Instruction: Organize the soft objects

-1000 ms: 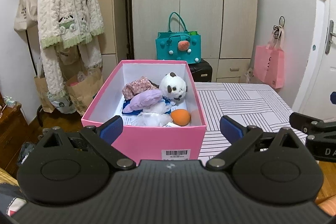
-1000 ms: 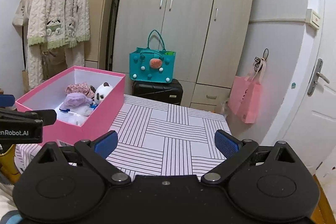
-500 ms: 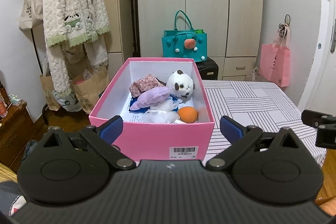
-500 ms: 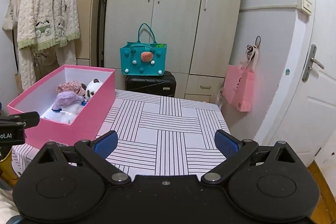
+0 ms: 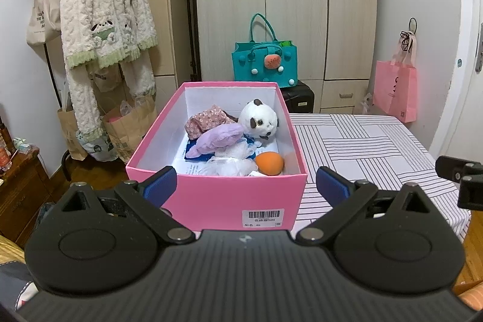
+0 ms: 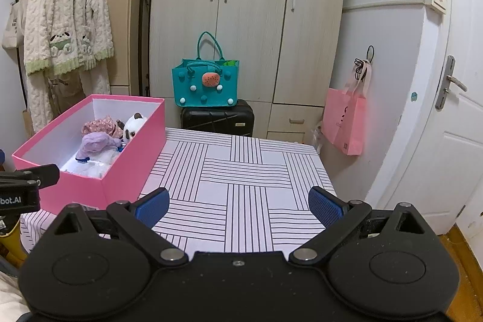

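A pink box (image 5: pixel 217 196) (image 6: pixel 90 189) sits at the left end of the striped table (image 6: pixel 241 180). Inside it lie a panda plush (image 5: pixel 259 119) (image 6: pixel 132 127), a floral pink cloth (image 5: pixel 205 121), a lilac cloth (image 5: pixel 217 138) (image 6: pixel 96 142), white mesh fabric (image 5: pixel 229 163) and an orange ball (image 5: pixel 269 162). My left gripper (image 5: pixel 246 186) is open, held back just short of the box's near wall. My right gripper (image 6: pixel 238 205) is open above the near part of the table, with nothing between its fingers.
A wardrobe (image 6: pixel 247 20) stands behind the table. In front of it a teal felt bag (image 6: pixel 208 83) rests on a black suitcase (image 6: pixel 217 118). A pink bag (image 6: pixel 345 122) hangs at the right beside a white door (image 6: pixel 446 141). A fluffy robe (image 5: pixel 102 29) hangs at left.
Both grippers have drawn back and risen a little from the table, so the box and table look farther off. Both stay open and the box's contents have not moved.
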A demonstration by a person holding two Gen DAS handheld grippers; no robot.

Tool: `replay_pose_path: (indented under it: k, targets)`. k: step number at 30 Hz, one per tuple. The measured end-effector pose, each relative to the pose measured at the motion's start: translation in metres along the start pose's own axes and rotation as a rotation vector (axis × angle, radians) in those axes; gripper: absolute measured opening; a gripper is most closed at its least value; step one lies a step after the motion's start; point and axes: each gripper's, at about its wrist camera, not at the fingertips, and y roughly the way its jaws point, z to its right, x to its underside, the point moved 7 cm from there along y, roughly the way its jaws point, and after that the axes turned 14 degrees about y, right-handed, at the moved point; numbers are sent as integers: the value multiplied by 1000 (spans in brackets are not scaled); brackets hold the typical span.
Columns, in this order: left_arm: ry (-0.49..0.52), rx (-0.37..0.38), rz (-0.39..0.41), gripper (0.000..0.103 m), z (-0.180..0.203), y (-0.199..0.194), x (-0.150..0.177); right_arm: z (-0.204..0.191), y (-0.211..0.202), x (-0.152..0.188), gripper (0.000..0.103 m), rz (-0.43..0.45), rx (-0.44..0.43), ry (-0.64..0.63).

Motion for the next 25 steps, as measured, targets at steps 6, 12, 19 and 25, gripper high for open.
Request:
replay_pose_path:
  k: [6,12,19,25]
  targets:
    - [2,4,3,100,1,0,0,0,0,0,100,0,1,-3]
    - [-9,-10,-5,103,-1,0,1,0,3,0,100,-8,5,-8]
    - [-14,-16,-6,103,-1,0,1,0,6,0,100,-14,10,-9]
    - [1,13,-35,103,2,3,0,1,9,1,100,-19,13,-7]
